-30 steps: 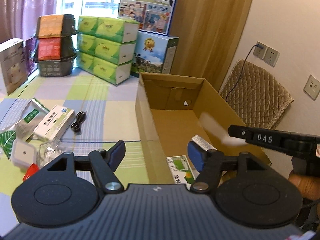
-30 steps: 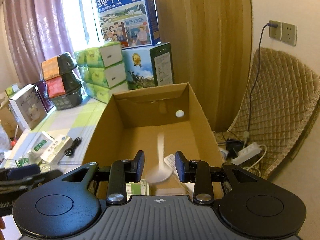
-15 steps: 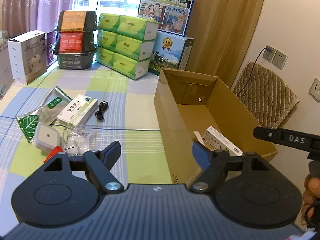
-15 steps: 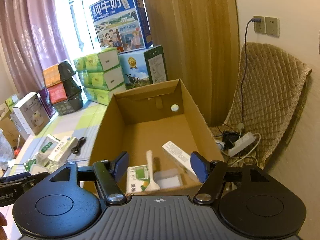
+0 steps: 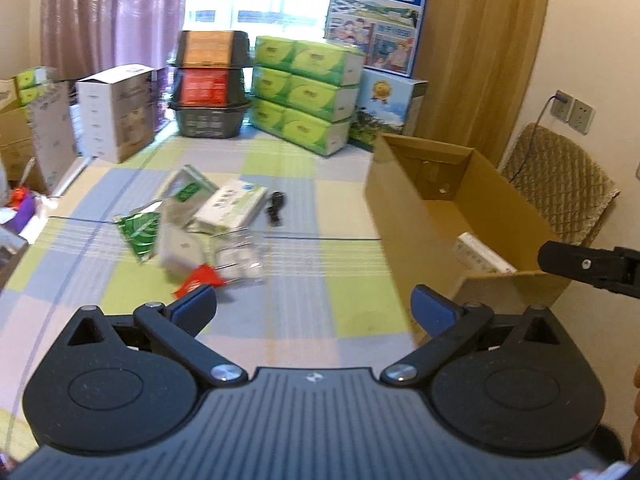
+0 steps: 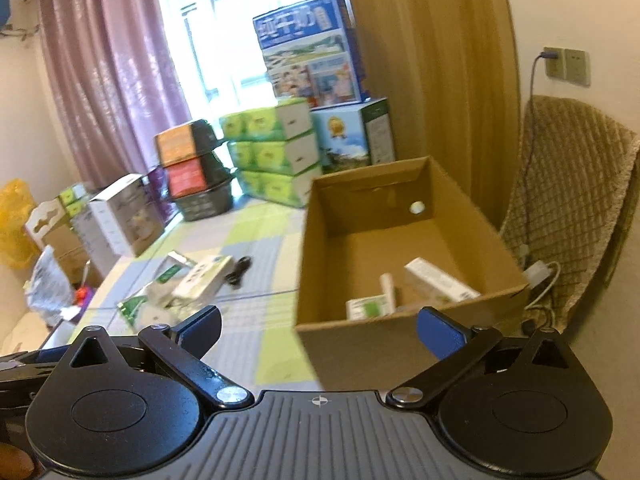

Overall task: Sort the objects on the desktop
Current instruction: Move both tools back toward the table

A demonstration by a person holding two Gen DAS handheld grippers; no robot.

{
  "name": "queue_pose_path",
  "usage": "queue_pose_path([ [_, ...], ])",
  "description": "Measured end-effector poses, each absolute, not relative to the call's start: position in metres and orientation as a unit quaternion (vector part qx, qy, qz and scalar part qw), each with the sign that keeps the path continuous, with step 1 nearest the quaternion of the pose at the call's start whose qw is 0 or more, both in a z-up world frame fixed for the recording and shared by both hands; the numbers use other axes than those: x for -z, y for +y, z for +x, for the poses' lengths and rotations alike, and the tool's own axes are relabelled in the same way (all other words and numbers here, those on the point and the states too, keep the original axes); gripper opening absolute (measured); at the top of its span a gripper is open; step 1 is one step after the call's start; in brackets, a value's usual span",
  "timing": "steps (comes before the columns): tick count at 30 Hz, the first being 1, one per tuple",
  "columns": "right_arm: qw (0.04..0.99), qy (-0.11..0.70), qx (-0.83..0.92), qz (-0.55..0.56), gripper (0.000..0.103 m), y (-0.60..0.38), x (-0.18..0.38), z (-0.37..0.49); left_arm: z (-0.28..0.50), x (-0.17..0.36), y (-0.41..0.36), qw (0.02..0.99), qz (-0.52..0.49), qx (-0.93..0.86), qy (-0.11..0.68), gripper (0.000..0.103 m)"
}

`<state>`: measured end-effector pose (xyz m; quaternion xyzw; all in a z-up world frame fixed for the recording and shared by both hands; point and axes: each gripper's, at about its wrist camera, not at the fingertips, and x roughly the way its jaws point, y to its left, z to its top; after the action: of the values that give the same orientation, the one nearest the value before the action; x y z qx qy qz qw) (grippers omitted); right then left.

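Clutter [image 5: 200,236] of packets and small boxes lies on the checked tablecloth [image 5: 312,272], ahead and to the left of the left gripper [image 5: 314,306], whose 2 blue-tipped fingers stand wide apart with nothing between them. Cardboard box [image 6: 404,252] sits ahead of the right gripper [image 6: 320,330], which is likewise spread wide and empty. Inside the box lie a white carton [image 6: 440,280], a green-labelled packet [image 6: 370,308] and a pale spoon [image 6: 387,288].

Ahead of me, the tall blue milk carton [image 5: 378,16] reads "纯牛奶" in large white characters; other labels are too blurred.
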<state>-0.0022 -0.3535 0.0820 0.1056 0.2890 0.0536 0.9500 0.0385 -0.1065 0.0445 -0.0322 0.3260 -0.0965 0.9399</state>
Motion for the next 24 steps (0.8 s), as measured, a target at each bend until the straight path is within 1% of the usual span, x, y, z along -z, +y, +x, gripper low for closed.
queue_pose_path([
  [12, 0.938, 0.317, -0.115, 0.079, 0.101, -0.293, -0.058, -0.011, 0.016, -0.035, -0.028, 0.942, -0.030, 0.040, 0.333, 0.102],
  [24, 0.933, 0.325, -0.145, 0.044, 0.101, -0.254, -0.048, 0.012, 0.041, -0.019, 0.001, 0.936, 0.019, 0.078, 0.342, 0.101],
])
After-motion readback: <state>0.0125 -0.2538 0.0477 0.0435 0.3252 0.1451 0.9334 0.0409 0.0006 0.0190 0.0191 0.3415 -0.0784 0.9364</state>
